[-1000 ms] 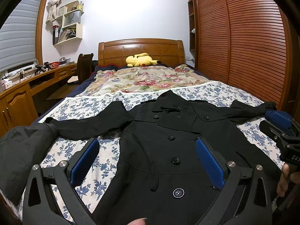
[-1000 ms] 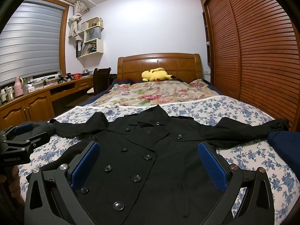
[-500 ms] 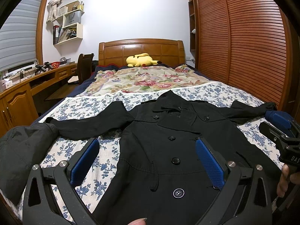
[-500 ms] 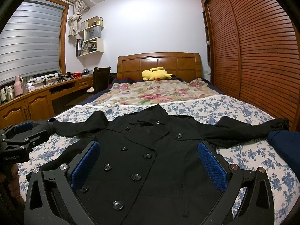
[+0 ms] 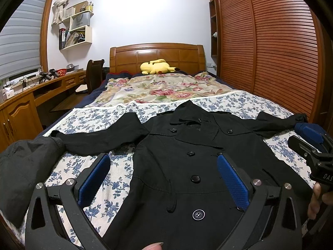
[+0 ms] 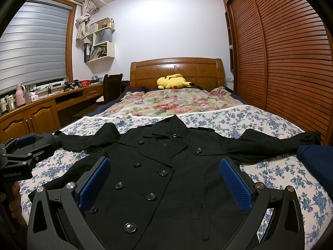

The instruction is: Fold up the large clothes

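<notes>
A black double-breasted coat (image 5: 187, 156) (image 6: 166, 166) lies face up and flat on the bed, collar towards the headboard, both sleeves spread out sideways. My left gripper (image 5: 164, 177) hovers open above the coat's lower left part, blue pads wide apart and holding nothing. Over the coat's lower middle my right gripper (image 6: 166, 179) is open too, nothing between its fingers. In the left wrist view the right gripper (image 5: 312, 145) shows at the far right edge. The right wrist view catches the left gripper (image 6: 22, 152) at its left edge.
A blue-flowered sheet (image 6: 270, 170) covers the bed; a floral quilt (image 5: 166, 87) and yellow plush toy (image 5: 156, 66) lie near the wooden headboard (image 6: 177, 70). Another dark garment (image 5: 25, 166) is bunched at the bed's left corner. A desk (image 6: 41, 108) runs along the left, slatted wardrobe doors (image 5: 270, 52) along the right.
Almost nothing differs: the right wrist view has shifted very slightly, and both grippers stay open above the coat.
</notes>
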A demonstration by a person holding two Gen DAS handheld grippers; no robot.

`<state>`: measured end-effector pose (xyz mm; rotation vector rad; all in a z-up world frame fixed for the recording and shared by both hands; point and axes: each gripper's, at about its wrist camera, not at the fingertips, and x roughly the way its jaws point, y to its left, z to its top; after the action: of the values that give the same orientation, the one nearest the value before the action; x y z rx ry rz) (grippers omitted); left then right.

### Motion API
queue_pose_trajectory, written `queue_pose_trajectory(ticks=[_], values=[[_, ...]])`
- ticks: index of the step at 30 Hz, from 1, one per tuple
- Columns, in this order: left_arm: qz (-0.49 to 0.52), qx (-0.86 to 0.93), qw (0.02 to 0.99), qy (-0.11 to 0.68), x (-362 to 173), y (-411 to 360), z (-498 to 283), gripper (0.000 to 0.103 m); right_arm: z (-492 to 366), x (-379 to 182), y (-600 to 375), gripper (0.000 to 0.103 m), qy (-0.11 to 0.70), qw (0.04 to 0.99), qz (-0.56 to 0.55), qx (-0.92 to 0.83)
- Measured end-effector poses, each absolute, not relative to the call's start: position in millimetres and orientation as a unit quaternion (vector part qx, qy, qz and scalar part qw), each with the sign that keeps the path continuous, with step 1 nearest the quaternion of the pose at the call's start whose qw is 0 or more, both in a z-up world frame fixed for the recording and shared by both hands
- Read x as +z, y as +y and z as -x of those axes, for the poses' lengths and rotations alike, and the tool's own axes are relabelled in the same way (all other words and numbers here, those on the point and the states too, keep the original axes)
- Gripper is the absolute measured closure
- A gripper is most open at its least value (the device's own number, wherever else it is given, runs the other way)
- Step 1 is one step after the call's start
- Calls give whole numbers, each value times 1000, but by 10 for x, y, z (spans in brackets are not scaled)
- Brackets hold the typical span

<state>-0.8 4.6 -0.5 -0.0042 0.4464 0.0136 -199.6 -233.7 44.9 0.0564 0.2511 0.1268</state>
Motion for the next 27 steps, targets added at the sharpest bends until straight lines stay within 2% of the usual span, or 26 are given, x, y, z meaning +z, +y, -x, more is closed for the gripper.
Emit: queue_pose_trajectory(ticks=[27], values=[[1,8,975,221,-6,72,-1,0,1985,451,-2317,0,127,990,-25,63]])
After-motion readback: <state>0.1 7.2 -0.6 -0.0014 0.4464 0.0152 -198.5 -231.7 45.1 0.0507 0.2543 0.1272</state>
